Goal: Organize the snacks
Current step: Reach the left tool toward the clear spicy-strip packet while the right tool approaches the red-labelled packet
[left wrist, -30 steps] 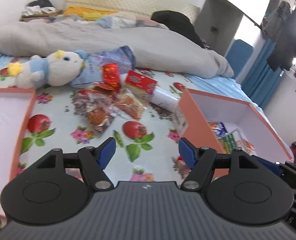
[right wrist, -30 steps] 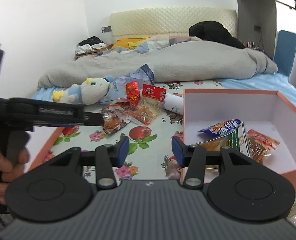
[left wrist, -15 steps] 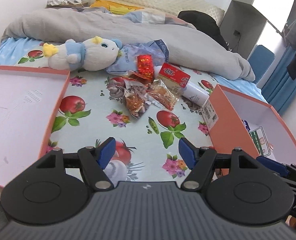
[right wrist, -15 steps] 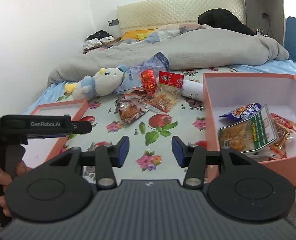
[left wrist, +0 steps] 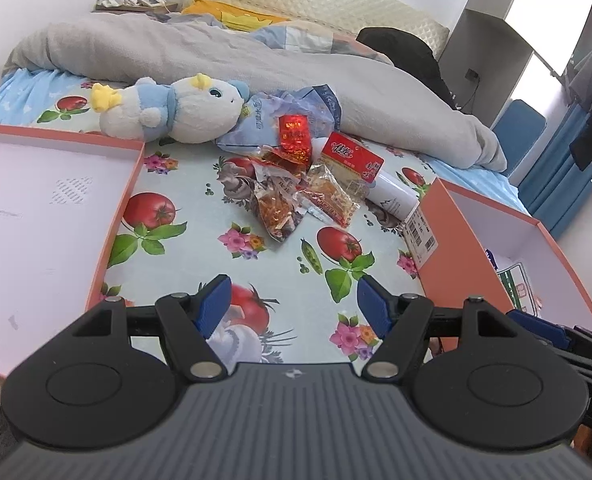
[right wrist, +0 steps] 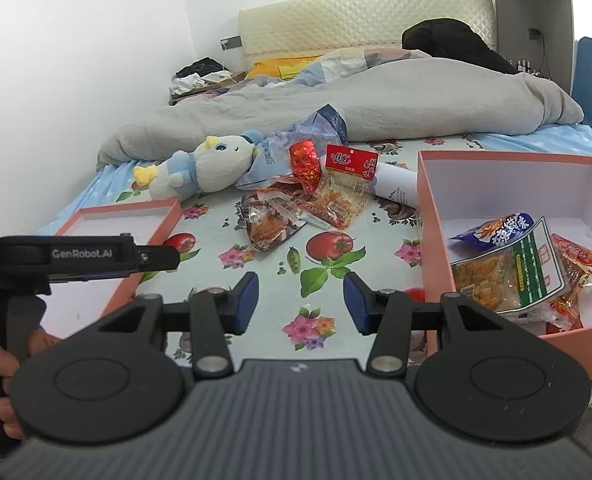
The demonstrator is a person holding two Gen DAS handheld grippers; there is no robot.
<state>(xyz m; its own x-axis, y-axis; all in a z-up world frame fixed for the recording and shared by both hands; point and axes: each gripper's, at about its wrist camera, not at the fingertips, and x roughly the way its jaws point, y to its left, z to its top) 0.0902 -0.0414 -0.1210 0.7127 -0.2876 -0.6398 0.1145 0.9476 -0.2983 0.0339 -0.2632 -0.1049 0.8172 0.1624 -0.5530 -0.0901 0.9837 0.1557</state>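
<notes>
Left gripper (left wrist: pixel 293 300), right gripper (right wrist: pixel 300 298) both released, empty. Crinkly clear-plastic snack packets (right wrist: pixel 271 228) mid-bedsheet (right wrist: pixel 215 276) — light, slippery, crushable; pinch sealed edge.

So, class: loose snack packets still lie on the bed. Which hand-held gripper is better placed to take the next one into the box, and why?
Probably the right hand-held gripper: open, empty, pointed toward the packets, with the box on its own side. The left hand-held gripper is also open, but the box lies across from it.
</notes>
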